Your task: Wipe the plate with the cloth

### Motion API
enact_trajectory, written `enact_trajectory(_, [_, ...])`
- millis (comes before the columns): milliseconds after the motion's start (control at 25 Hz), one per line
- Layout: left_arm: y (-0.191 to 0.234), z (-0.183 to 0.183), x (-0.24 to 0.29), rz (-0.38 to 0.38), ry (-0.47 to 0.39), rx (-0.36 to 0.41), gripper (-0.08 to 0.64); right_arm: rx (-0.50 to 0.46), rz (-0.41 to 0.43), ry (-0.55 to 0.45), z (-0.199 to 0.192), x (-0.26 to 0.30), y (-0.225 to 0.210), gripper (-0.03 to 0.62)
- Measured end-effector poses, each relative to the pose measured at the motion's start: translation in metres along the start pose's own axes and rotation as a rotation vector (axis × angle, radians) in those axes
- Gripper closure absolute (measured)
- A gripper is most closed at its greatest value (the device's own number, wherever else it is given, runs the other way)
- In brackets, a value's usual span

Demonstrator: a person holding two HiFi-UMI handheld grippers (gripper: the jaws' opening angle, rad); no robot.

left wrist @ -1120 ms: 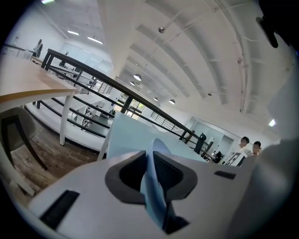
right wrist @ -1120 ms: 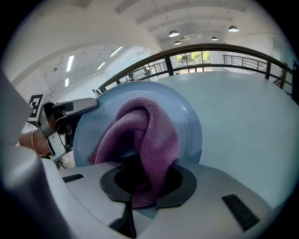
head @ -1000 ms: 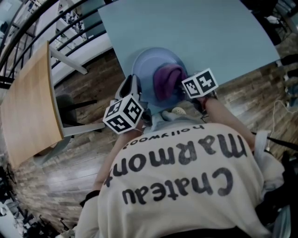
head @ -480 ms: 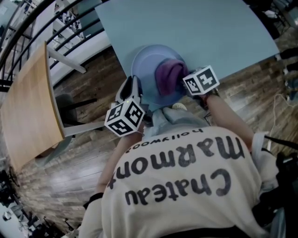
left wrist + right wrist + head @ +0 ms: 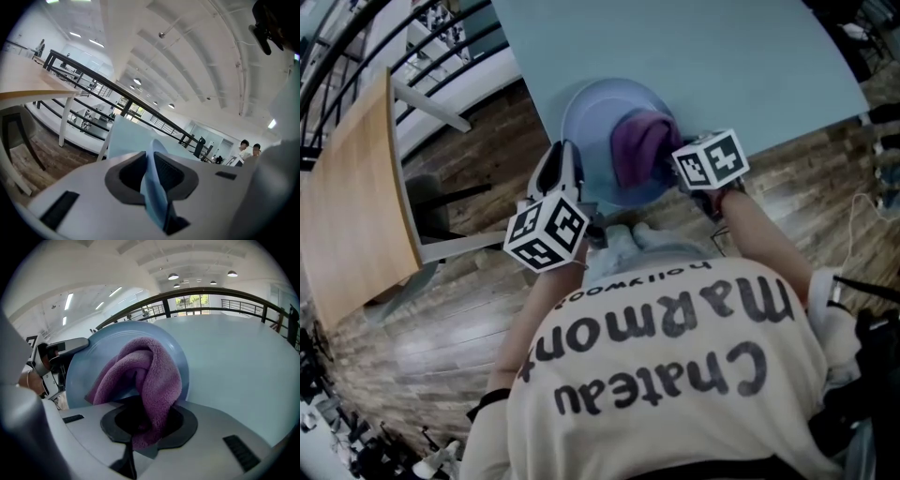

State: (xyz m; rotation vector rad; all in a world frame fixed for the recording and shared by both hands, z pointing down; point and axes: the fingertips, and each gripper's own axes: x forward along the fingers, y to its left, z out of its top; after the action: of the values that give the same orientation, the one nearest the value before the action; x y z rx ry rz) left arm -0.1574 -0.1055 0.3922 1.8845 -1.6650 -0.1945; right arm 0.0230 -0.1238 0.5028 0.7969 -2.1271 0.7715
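A pale blue plate (image 5: 591,131) sits at the near edge of the light blue table (image 5: 694,56), tipped up toward me. My left gripper (image 5: 570,173) is shut on its left rim; in the left gripper view the rim (image 5: 154,187) runs edge-on between the dark pads. A purple cloth (image 5: 637,150) lies bunched against the plate's face. My right gripper (image 5: 675,173) is shut on that cloth, and in the right gripper view the cloth (image 5: 150,380) rises from the jaws onto the plate (image 5: 98,362).
A wooden table (image 5: 356,197) with a white frame stands to the left over plank flooring. Black railings (image 5: 394,47) run along the upper left. Cables (image 5: 862,225) lie on the floor at the right. Two people stand far off in the left gripper view.
The plate and cloth sit slightly higher in the head view than a second ago. Both grippers keep their holds.
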Motion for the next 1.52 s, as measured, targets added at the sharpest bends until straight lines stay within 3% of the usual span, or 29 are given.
enact_trajectory(200, [-0.001,-0.001,-0.001,0.054,-0.022,-0.029,0.508,-0.022,0.074,-0.029,0.004,-0.005,0.003,0.503])
enact_trajectory(320, [-0.003,-0.003,-0.001,0.085,-0.02,-0.037,0.509,-0.038,0.181,-0.074,0.019,-0.008,0.022,0.503])
enact_trajectory(480, [-0.004,-0.01,-0.002,0.132,-0.016,-0.049,0.512,-0.145,0.299,-0.084,0.032,-0.007,0.06,0.503])
enact_trajectory(680, [0.003,-0.017,-0.008,0.193,-0.027,-0.07,0.515,-0.309,0.386,-0.065,0.033,-0.003,0.09,0.503])
enact_trajectory(920, [0.001,-0.024,-0.011,0.209,-0.025,-0.072,0.517,-0.365,0.53,-0.097,0.031,-0.004,0.13,0.503])
enact_trajectory(1280, [0.007,-0.037,-0.013,0.248,0.002,-0.143,0.518,-0.505,0.487,-0.061,0.017,0.0,0.129,0.503])
enact_trajectory(1520, [0.01,-0.042,-0.015,0.258,0.005,-0.167,0.52,-0.529,0.454,-0.024,0.005,0.0,0.113,0.503])
